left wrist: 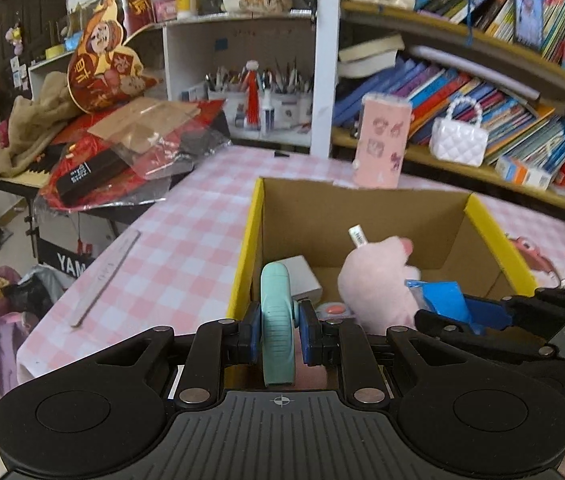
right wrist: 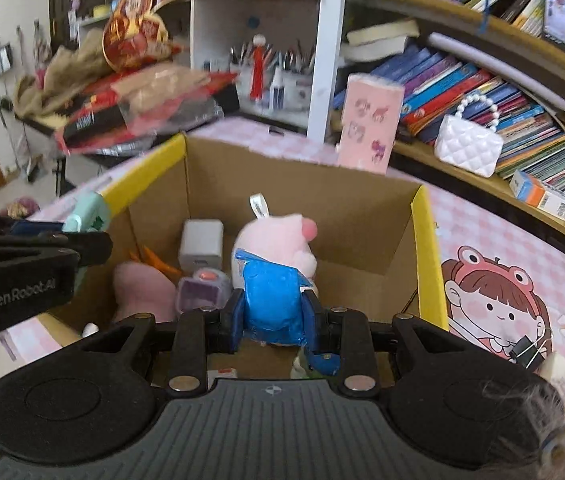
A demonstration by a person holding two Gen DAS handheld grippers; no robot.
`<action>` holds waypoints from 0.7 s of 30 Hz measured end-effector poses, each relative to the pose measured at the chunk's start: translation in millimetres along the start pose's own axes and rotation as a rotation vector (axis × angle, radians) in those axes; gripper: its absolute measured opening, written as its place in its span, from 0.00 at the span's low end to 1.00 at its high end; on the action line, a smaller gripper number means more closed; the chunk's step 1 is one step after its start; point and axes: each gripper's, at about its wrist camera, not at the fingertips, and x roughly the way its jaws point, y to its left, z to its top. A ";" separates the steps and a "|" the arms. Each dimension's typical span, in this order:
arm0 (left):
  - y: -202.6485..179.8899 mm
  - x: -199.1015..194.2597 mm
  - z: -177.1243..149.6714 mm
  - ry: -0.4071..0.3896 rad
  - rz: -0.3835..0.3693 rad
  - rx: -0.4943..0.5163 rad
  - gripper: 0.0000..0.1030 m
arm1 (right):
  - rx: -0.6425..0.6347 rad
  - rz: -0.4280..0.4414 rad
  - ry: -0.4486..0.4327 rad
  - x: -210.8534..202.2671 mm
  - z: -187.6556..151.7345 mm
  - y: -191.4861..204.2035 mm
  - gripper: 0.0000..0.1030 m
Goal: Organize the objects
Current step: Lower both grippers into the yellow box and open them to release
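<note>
Crowded bookshelves (left wrist: 482,92) stood behind a worktop (left wrist: 186,216) covered in pink-checked cloth, on which sat an open cardboard box (right wrist: 426,248) with yellow outer faces, evidently serving as the collection point.

The box already held a pink plush toy (right wrist: 278,240), a white charger block (right wrist: 201,244) and a small lilac case (right wrist: 202,288), loosely piled rather than arranged.

The left claw (left wrist: 280,332) was clamped on a mint-green, rounded item (left wrist: 277,328), carried upright over the box's near left corner. The right claw (right wrist: 278,320) was closed on a crinkled blue packet (right wrist: 272,300), held just above the box interior beside the plush.

Both items appeared positioned for release into the box; neither had yet been set down.
</note>
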 end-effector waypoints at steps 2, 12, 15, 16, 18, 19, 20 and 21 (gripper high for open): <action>-0.5 7.2 0.5 0.014 0.011 0.005 0.17 | -0.002 0.000 0.026 9.3 0.2 -3.4 0.27; -6.8 25.3 5.5 0.048 0.008 0.024 0.17 | -0.039 -0.007 0.060 36.0 8.0 -11.3 0.27; -9.3 30.2 6.1 0.056 0.000 0.031 0.17 | -0.039 -0.012 0.064 41.7 11.8 -14.9 0.27; -10.0 31.4 6.3 0.055 0.001 0.034 0.17 | -0.041 -0.009 0.072 43.3 12.8 -15.9 0.27; -11.0 32.9 6.6 0.055 0.001 0.042 0.18 | -0.048 0.002 0.089 44.8 13.8 -16.1 0.27; -11.2 33.4 7.0 0.055 -0.002 0.041 0.18 | -0.049 0.005 0.090 44.2 13.7 -15.8 0.28; -10.9 33.9 7.4 0.056 -0.004 0.036 0.19 | -0.050 0.006 0.084 42.5 13.8 -15.5 0.36; -10.3 33.4 7.7 0.055 -0.005 0.031 0.21 | -0.051 0.001 0.077 40.4 13.1 -14.9 0.41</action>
